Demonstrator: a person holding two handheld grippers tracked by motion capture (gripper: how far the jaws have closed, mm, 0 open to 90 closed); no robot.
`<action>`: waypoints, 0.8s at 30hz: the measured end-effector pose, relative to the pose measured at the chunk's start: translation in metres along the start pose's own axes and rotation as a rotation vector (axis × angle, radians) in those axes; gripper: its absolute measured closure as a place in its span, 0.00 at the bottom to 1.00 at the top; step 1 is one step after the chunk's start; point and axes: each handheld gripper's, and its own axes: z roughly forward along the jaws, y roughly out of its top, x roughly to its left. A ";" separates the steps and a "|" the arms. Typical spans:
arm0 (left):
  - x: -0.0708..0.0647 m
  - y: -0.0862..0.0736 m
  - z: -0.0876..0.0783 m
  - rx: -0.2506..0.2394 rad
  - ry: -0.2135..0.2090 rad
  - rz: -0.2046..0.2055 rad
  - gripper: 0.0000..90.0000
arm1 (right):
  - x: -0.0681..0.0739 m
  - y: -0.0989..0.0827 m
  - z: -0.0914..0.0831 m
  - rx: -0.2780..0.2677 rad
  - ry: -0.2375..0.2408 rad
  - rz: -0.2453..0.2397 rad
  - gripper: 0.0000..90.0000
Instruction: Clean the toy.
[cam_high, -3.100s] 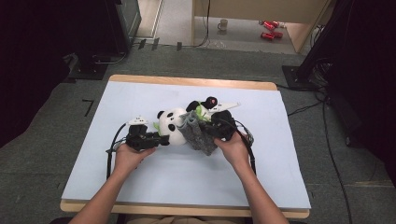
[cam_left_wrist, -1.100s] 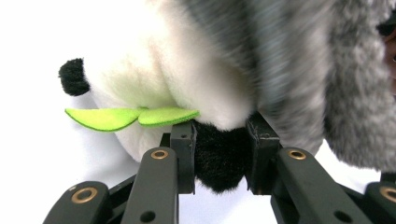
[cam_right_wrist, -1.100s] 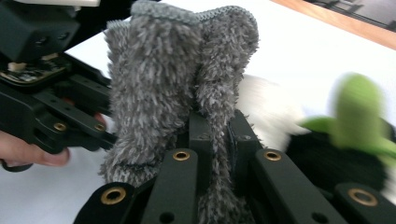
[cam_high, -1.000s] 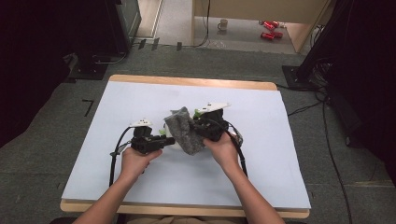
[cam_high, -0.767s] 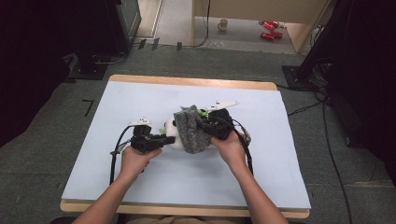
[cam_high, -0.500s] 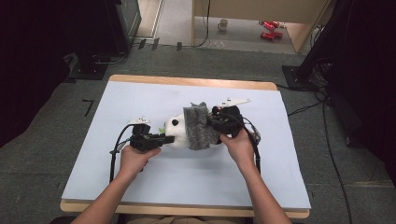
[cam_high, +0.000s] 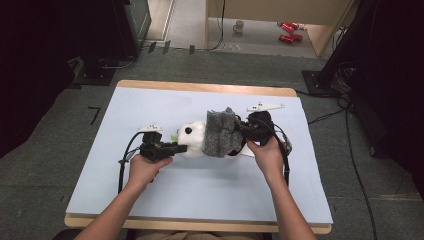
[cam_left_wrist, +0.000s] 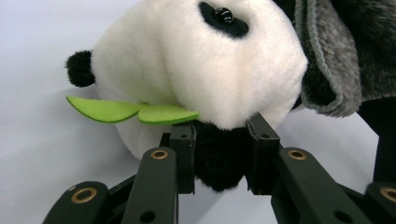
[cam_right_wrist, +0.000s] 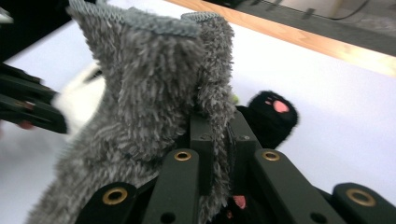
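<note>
A plush panda lies on its side in the middle of the pale blue mat, its white head pointing left, with green felt leaves at its mouth. A grey fuzzy garment wraps its body. My left gripper is shut on a black plush part under the head. My right gripper is shut on the edge of the grey garment, fabric pinched between its jaws. A black paw with a pink pad shows behind the right jaws.
A white flat piece lies on the mat behind the right hand. The wooden table edge runs along the far side. Cables trail from both grippers. A mug and red objects sit on the floor beyond.
My right gripper has moved right with the grey garment, drawing it across the panda's body. The left gripper has stayed where it was, holding the panda.
</note>
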 end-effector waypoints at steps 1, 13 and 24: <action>0.000 0.000 0.000 0.001 0.003 0.003 0.78 | 0.001 0.001 -0.001 -0.005 0.019 0.006 0.94; -0.006 0.001 0.000 -0.001 0.019 0.007 0.77 | 0.038 0.017 -0.007 -0.052 0.167 -0.028 0.94; -0.017 -0.002 0.002 0.004 0.017 0.007 0.77 | 0.060 0.011 0.033 0.014 0.202 -0.081 0.85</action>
